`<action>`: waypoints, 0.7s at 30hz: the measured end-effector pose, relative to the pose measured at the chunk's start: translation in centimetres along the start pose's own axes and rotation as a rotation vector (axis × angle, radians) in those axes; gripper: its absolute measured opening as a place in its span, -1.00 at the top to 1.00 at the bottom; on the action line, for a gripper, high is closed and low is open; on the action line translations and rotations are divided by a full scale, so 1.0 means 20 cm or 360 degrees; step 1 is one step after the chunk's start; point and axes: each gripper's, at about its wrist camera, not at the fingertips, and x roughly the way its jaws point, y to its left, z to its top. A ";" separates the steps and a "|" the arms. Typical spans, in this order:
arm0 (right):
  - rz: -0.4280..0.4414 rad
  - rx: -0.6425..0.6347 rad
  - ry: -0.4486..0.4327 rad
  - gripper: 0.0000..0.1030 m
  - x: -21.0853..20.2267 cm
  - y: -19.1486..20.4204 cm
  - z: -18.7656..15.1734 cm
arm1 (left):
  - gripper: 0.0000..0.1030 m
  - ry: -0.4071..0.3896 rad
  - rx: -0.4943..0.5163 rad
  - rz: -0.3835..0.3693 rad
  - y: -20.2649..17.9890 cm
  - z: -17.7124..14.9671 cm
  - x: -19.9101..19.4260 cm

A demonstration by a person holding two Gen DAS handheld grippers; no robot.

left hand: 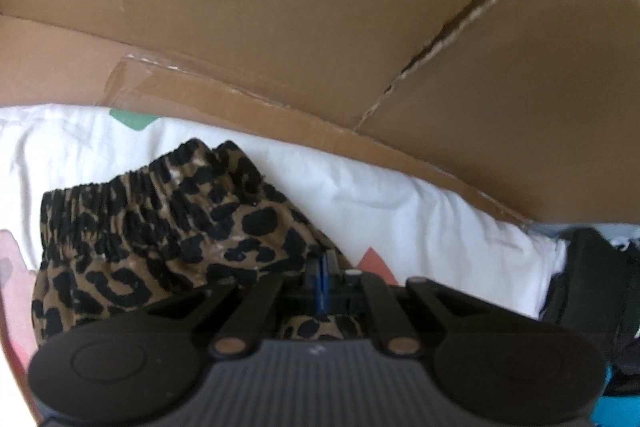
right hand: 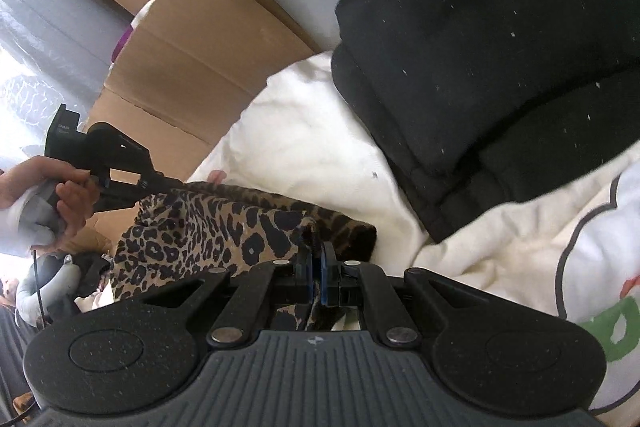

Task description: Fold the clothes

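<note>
A leopard-print garment (left hand: 160, 227) with a gathered elastic waistband hangs over the white bedding (left hand: 400, 211). My left gripper (left hand: 322, 271) is shut on its cloth near the lower right of the waistband. In the right wrist view the same leopard-print garment (right hand: 208, 227) stretches between both tools. My right gripper (right hand: 316, 259) is shut on its near edge, cloth pinched between the blue pads. The left gripper (right hand: 160, 183), held by a hand (right hand: 68, 199), clamps the far edge at left.
A large cardboard box (left hand: 320, 7) stands close behind the bedding. A stack of folded black clothes (right hand: 480, 67) lies on the white bedding (right hand: 312, 147) at right. A white printed garment (right hand: 600, 267) lies at far right. Flattened cardboard (right hand: 192, 59) leans at left.
</note>
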 end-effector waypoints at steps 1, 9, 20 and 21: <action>-0.0003 -0.0003 -0.0004 0.97 0.00 0.00 0.00 | 0.98 0.0001 0.0002 -0.0005 -0.01 0.00 0.00; -0.0027 -0.0025 -0.0031 0.97 -0.04 0.00 0.02 | 0.99 0.0006 0.0017 -0.0041 -0.05 0.03 -0.02; -0.0082 -0.0014 0.0007 0.97 0.00 -0.06 0.06 | 0.97 -0.0014 0.0003 -0.0049 -0.04 0.02 0.13; -0.0083 0.0003 0.0019 0.97 0.00 -0.06 0.06 | 0.90 -0.0016 0.0001 -0.0050 -0.04 0.01 0.14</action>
